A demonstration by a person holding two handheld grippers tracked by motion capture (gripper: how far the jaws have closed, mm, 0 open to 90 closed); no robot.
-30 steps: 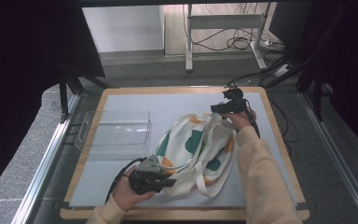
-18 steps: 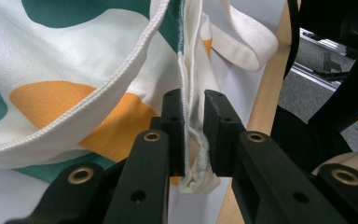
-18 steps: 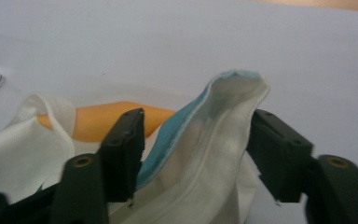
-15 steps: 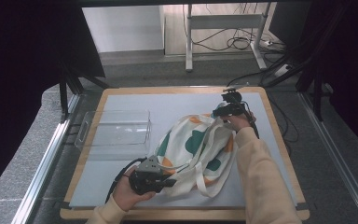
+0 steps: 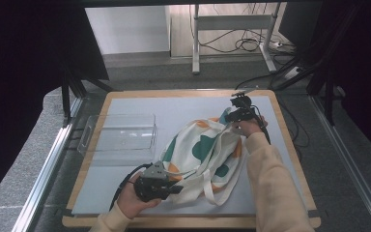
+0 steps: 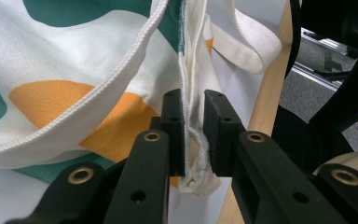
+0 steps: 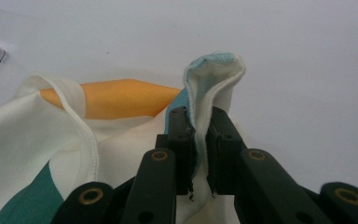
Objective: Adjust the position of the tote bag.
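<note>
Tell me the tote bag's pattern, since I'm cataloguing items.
Cream tote bag with teal and orange blobs; the high view shows it best.

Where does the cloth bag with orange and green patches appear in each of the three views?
High view: the cloth bag lies at centre, between both tongs.
Left gripper view: it covers the upper left, its folded edge pinched between the jaws.
Right gripper view: it lies lower left, one corner rising from the jaws.
Shared landmark: the orange patch.
</note>
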